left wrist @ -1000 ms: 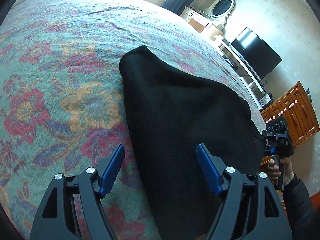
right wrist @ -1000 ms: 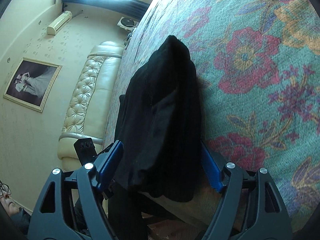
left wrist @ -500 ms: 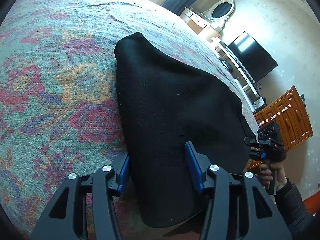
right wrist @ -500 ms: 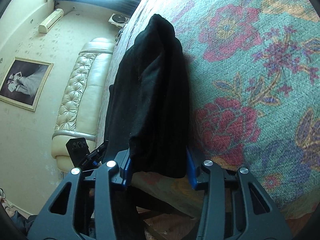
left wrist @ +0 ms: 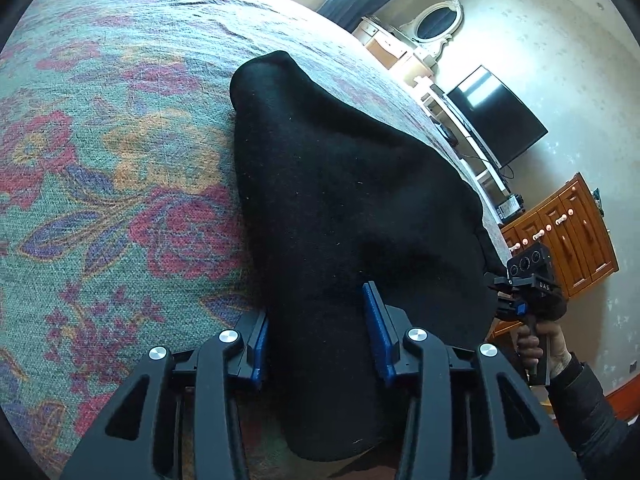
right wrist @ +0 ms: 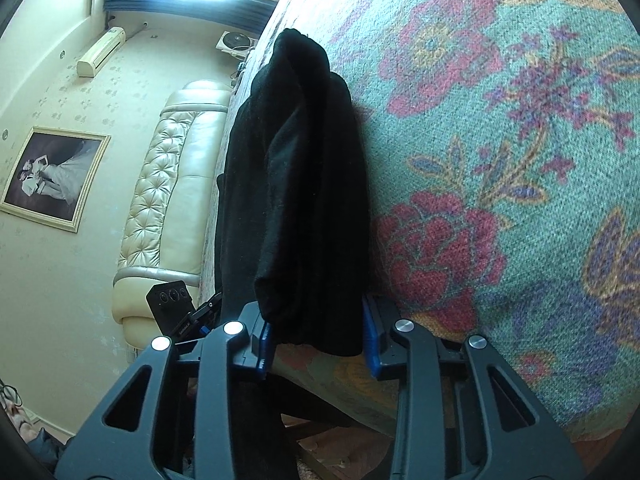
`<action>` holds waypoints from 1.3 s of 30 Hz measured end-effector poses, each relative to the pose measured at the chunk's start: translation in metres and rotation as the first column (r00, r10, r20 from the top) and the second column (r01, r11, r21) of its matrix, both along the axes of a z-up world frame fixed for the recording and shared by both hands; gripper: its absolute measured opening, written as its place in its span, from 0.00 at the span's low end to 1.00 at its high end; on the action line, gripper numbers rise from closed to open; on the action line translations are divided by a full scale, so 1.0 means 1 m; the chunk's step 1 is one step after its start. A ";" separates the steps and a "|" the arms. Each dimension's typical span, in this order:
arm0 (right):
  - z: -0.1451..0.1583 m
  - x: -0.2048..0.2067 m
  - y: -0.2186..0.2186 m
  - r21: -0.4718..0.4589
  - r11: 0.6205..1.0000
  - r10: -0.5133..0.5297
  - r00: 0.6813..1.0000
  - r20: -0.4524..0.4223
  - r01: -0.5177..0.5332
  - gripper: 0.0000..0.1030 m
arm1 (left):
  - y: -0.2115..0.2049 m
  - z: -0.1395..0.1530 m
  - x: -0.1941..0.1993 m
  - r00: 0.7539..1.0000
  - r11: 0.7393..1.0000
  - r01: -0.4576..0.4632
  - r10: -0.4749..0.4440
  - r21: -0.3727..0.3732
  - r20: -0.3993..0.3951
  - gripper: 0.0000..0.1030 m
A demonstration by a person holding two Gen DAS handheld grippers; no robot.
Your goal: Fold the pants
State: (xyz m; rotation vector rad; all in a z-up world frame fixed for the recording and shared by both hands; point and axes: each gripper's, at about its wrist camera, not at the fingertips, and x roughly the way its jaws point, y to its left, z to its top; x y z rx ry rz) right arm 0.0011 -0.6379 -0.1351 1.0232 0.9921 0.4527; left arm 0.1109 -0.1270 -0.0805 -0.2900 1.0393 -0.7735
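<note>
Black pants [left wrist: 340, 200] lie folded lengthwise on a floral bedspread [left wrist: 120, 160], their near end hanging over the bed's edge. In the left wrist view my left gripper [left wrist: 318, 336] is closing, its blue pads against both sides of a bunch of the cloth near that end. The right wrist view shows the same pants [right wrist: 296, 180] edge-on, with my right gripper [right wrist: 316, 338] closing on the other near corner, cloth filling the gap. Each view catches the other gripper: the right one [left wrist: 532, 288], the left one [right wrist: 176, 304].
The bedspread [right wrist: 500, 160] stretches wide beyond the pants. A padded cream headboard [right wrist: 176, 184] and a framed picture [right wrist: 52, 176] stand on one side. A television [left wrist: 496, 116], a wooden cabinet [left wrist: 568, 232] and a mirrored dresser [left wrist: 436, 24] line the other wall. A person's hand [left wrist: 536, 348] grips the right handle.
Both grippers went from wide open to narrowed around the pants' near end. Both have pushed in and the right has dropped a little, so cloth now fills the gaps.
</note>
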 end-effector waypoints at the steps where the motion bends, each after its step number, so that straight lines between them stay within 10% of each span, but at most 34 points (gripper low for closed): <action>1: 0.000 -0.001 0.000 0.005 1.000 -0.003 1.000 0.003 0.003 0.33 | -0.002 0.001 0.000 1.000 1.000 -0.003 0.003 0.001 0.002 0.45; 10: 0.005 -0.004 -0.007 0.073 0.997 -0.016 0.999 0.050 0.012 0.48 | -0.013 0.014 -0.007 0.995 0.991 -0.001 -0.012 0.136 0.094 0.80; 23: 0.023 0.046 -0.042 -0.032 0.991 -0.124 0.988 0.097 0.127 0.72 | 0.002 0.017 0.053 0.998 0.993 -0.054 0.052 0.102 0.021 0.80; 39: 0.034 0.129 -0.015 -0.087 0.995 0.048 0.997 0.060 -0.042 0.79 | -0.031 0.006 0.109 1.000 0.993 0.023 -0.025 0.118 0.010 0.85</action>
